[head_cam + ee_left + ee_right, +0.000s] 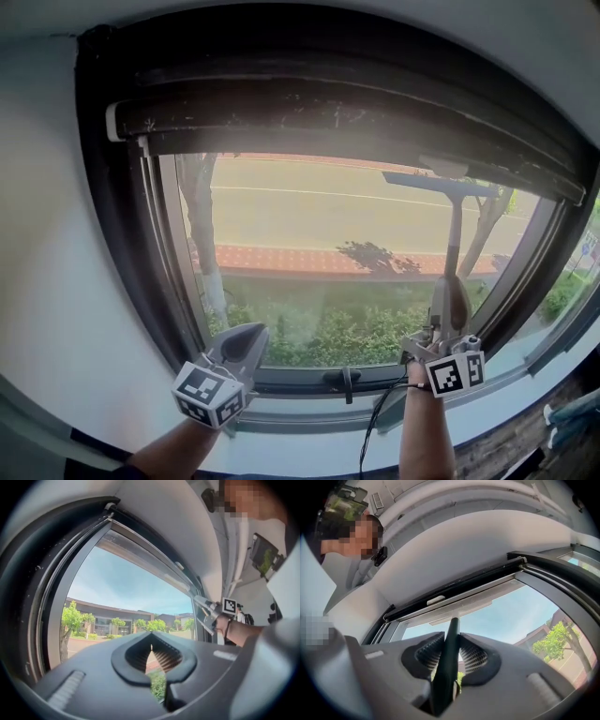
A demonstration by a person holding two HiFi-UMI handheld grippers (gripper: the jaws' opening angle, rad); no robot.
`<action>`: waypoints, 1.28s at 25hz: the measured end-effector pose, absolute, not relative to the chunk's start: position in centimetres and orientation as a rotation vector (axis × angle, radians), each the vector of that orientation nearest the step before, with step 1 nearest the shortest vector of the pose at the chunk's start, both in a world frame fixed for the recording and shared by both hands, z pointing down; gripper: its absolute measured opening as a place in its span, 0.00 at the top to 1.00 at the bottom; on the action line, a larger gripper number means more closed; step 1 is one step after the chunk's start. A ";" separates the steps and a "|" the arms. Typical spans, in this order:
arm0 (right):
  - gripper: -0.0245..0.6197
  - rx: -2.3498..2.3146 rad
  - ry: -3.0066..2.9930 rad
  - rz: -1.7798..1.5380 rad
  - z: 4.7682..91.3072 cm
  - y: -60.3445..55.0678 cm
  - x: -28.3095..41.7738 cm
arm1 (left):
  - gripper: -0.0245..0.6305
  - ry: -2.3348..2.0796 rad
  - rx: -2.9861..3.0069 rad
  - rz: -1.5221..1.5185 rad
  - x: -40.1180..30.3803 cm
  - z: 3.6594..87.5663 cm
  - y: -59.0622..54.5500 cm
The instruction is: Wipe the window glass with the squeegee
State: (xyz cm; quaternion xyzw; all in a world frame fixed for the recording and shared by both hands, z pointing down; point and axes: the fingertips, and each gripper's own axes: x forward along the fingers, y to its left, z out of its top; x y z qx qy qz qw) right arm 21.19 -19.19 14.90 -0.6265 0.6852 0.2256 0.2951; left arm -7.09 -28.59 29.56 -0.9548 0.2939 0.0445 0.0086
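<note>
A squeegee [454, 220] stands upright against the window glass [319, 244]; its blade [441, 185] lies near the top right of the pane. My right gripper [448, 314] is shut on the squeegee's dark handle [446, 663], which runs up between the ribbed pads in the right gripper view. My left gripper [242, 343] hangs at the lower left by the sill, shut, with nothing between its jaws [151, 656]. In the left gripper view the right gripper [212, 613] shows far off against the frame.
A dark window frame [112, 216] surrounds the pane, with a black roller housing [319, 112] across the top. A window handle [345, 380] sits on the bottom rail. A cable [375, 422] hangs from my right wrist. White wall [47, 281] lies to the left.
</note>
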 end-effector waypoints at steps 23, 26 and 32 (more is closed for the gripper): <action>0.80 -1.779 1.845 0.400 24.6 -17.2 21.7 | 0.97 0.857 -3.034 0.021 -5.9 32.8 -24.4; 0.80 -1.789 1.850 0.378 25.8 -17.1 21.7 | 0.97 0.855 -3.049 0.024 -5.6 33.2 -24.0; 0.80 -1.807 1.855 0.331 28.1 -16.8 21.6 | 0.97 0.828 -3.051 -0.005 -5.1 33.7 -23.5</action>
